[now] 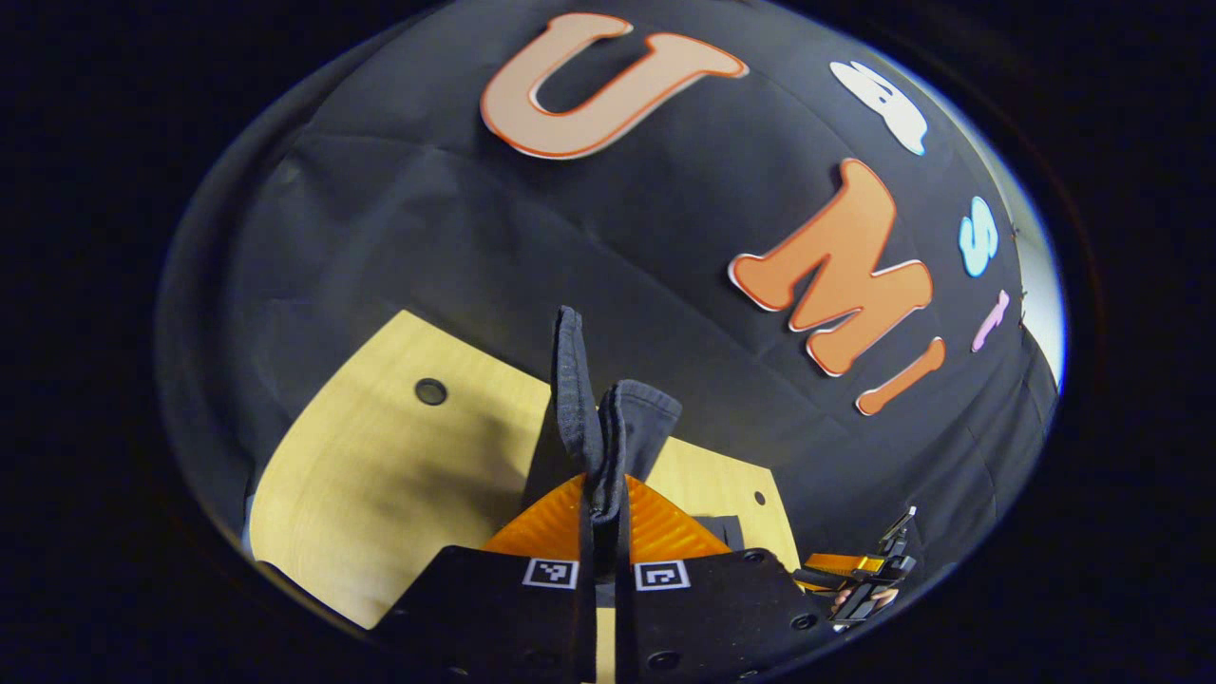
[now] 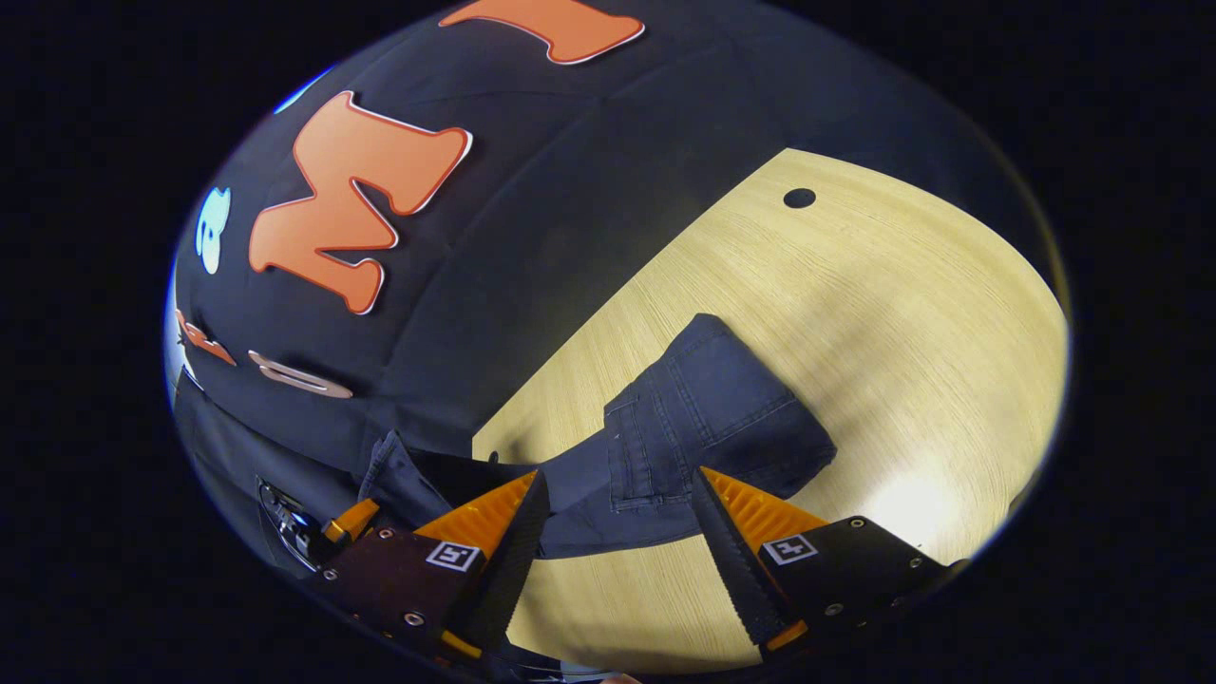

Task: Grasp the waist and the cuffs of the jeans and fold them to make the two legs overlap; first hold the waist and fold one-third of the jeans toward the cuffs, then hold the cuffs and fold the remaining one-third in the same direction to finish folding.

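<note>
In the left gripper view, dark jeans (image 1: 578, 380) stick up between the fingers of my left gripper (image 1: 604, 486), which is shut on a fold of the cloth, lifted above the wooden table (image 1: 380, 475). In the right gripper view the jeans (image 2: 708, 418) lie folded on the table (image 2: 855, 313), waist pocket up. One end rises to the lower left, toward the other gripper (image 2: 313, 527). My right gripper (image 2: 622, 537) hangs open just above the near edge of the jeans, one finger on each side and nothing held. That same gripper (image 1: 860, 570) shows at the lower right of the left gripper view.
The black booth wall stands close behind the table in both views. A small round hole (image 2: 799, 198) is set in the tabletop near its far edge, seen also as a hole (image 1: 430, 390) from the left. Bare wood lies right of the jeans.
</note>
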A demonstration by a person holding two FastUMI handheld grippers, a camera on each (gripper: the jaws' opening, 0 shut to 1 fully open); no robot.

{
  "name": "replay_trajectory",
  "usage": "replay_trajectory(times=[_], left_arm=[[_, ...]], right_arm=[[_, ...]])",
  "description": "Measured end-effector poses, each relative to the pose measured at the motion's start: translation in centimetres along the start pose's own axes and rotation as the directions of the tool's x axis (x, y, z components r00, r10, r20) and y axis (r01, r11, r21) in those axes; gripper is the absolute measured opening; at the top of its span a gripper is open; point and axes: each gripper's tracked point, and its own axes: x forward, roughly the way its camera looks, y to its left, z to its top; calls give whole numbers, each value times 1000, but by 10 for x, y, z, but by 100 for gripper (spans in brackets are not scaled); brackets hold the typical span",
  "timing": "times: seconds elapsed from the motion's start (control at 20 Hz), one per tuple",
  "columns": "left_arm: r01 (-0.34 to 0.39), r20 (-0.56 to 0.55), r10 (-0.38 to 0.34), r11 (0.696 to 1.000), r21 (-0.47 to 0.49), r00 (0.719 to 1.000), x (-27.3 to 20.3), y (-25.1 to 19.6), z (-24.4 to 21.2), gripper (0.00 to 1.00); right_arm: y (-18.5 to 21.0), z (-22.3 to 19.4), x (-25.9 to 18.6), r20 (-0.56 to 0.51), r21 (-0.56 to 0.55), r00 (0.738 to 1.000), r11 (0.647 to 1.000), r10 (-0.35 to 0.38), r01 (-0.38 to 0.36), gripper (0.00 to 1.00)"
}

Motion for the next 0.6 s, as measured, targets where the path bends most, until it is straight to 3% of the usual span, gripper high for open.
replay_trajectory(times=[0.35,0.6], left_arm=[[74,-84,-65,990,116,994,48,-101,-34,7],[91,-122,-71,981,171,990,82,-151,-59,7]], right_arm=[[-23,27,-14,50,-73,999,997,-11,14,93],[-35,40,-16,60,-101,998,995,-7,13,95]])
